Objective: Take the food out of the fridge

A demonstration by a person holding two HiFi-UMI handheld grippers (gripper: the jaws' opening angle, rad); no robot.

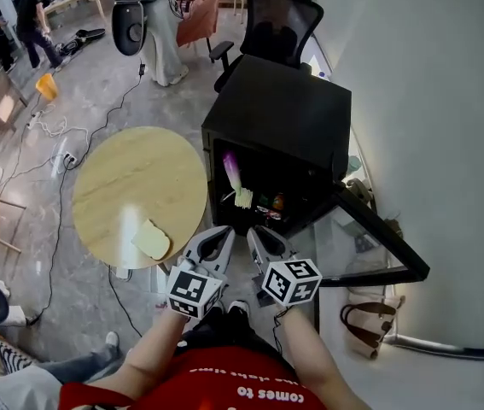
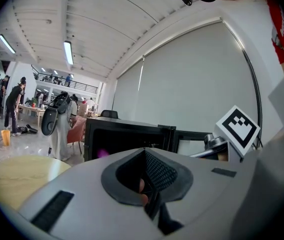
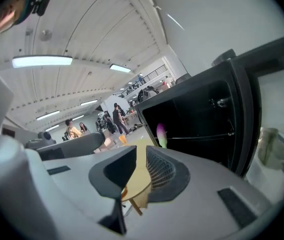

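Food lay inside the fridge, whose door stood open. Left gripper and right gripper hovered just before the fridge, jaws barely parted, empty. Risk noted: jaws entering this narrow could knock the food deeper into the fridge.

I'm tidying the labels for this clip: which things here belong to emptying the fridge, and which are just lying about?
Job: fridge, purple-tipped vegetable, pale green food, round table, bread slice.
Lying about: office chair, brown bag, power strip.
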